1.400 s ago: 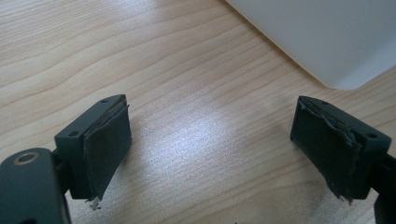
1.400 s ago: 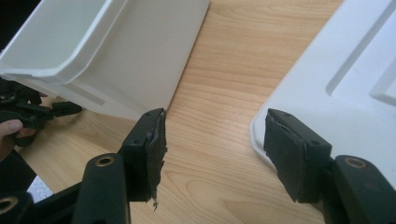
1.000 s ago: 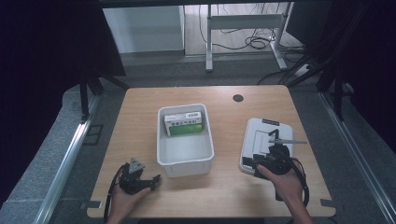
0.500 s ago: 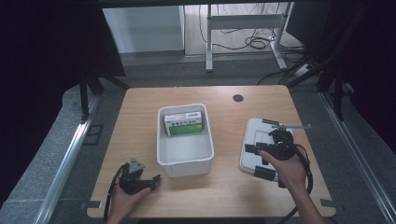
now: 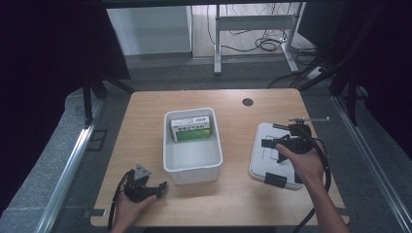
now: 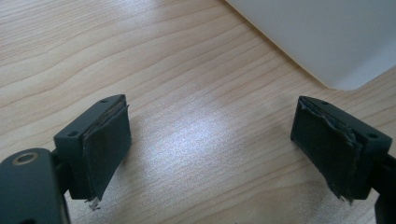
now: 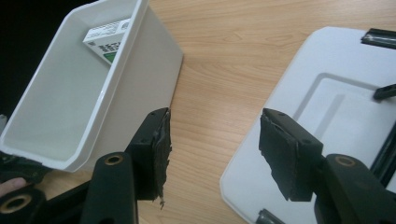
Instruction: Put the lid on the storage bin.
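Wooden table: light grain, a small dark round spot near its far edge.

White plastic bin: stood at the table's middle, open-topped. Contents: one green-and-white printed carton, lying against the bin's far end. The right gripper view showed the same bin from the side, with the carton tilted against its far inner wall.

White lid: lay flat on the table to the right of the bin, well apart from it, with black latch clips at its edges. In the right gripper view the lid showed a recessed rectangular panel.

Left gripper: held in the person's left hand at the near left of the table, close to the bin's near-left corner. Jaws stood wide apart over bare wood, nothing between them; black pads frayed at the edges.

Right gripper: held in the right hand above the lid, pointing toward the bin. Jaws apart and empty, spanning the strip of table between bin and lid; one pad hung over the lid's rim.
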Motion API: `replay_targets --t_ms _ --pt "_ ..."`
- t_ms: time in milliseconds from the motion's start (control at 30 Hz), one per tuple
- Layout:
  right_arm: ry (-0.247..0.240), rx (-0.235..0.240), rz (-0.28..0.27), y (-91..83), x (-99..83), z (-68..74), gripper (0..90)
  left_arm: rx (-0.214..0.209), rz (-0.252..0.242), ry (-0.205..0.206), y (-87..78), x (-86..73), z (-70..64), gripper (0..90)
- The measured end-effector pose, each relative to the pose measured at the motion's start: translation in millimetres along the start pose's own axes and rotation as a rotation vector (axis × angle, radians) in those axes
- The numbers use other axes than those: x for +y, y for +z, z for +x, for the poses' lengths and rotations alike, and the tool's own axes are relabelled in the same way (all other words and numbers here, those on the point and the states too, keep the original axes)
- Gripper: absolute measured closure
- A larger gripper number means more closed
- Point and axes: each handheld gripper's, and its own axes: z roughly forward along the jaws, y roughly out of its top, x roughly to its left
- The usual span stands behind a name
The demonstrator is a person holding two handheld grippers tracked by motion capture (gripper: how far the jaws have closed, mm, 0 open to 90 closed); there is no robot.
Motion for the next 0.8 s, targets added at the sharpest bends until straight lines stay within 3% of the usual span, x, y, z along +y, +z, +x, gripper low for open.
replay_targets --t_ms 433,800 --pt "0.053 -0.032 0.003 -4.5 18.6 -14.8 44.1 0.0 0.001 0.003 0.0 0.1 0.2 12.0" --pt "0.088 -0.101 0.026 -4.7 29.7 -31.9 45.1 0.0 0.004 0.004 -0.2 0.0 0.2 12.0"
